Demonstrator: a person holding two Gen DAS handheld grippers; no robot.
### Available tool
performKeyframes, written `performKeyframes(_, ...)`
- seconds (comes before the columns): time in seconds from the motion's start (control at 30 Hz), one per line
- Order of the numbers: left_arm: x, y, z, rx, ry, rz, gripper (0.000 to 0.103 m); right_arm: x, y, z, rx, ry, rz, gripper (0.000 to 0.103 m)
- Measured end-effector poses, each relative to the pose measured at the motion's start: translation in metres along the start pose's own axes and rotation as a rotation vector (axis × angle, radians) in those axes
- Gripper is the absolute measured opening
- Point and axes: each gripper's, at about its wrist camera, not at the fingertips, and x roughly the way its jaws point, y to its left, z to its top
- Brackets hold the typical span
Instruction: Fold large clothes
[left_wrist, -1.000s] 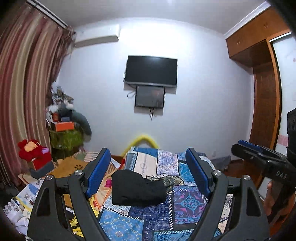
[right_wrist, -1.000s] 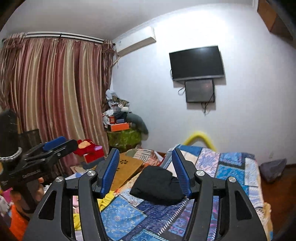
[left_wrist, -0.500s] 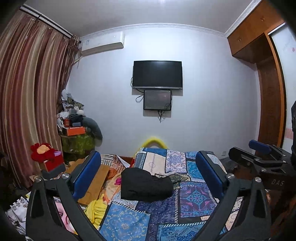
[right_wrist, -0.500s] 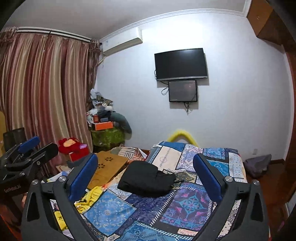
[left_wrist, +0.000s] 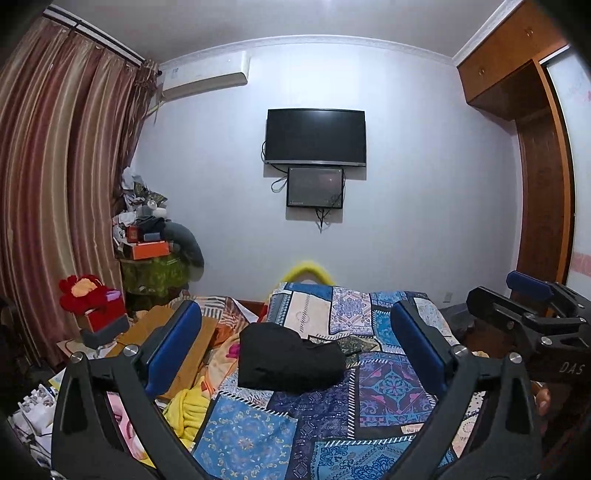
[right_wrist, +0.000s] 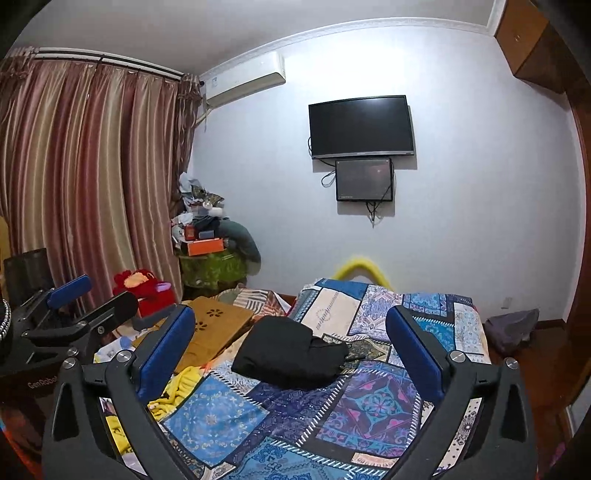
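Black cloth: garment (left_wrist: 290, 360), folded into a compact bundle, lying on the quilt (left_wrist: 388, 384) toward its left edge, about midway up the bed. Same bundle in right view (right_wrist: 288, 358), a small patterned piece tucked at its right side.

Left gripper (left_wrist: 295, 350): released, blue pads spread at full width, nothing between them; bundle framed in the gap but lying well beyond the tips. A second ago noticeably narrower; since then spread wide and dropped a little toward the quilt.

Right gripper (right_wrist: 290, 354): likewise released, empty, pads at full width. A second ago roughly half as wide, bracketing the bundle closely in view.

Meaning for the task, as judgement: both tools let go and backed off, bundle left squared and at rest, so this garment's fold reads as finished or nearly so; next call either a fresh garment or a last tidy.

Left of quilt: yellow cloth (left_wrist: 188, 406) spilling at the edge, tan board (right_wrist: 218, 325), red plush (left_wrist: 86, 295), cluttered stand (left_wrist: 155, 254), striped curtain (left_wrist: 62, 184).

Beyond quilt: wall, TV (left_wrist: 316, 136) with smaller screen (left_wrist: 314, 187) below; air conditioner (left_wrist: 207, 74) upper left. Right of quilt: wardrobe (left_wrist: 517, 74).
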Motion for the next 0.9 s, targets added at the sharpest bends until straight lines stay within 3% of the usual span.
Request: performKeyframes(0.9,0.0056,-0.0024,-0.0031,-0.015,0.030,-0.015,0.103,-0.0031,-0.0001,0.0039,0.017,0.026,-0.005,0.103)
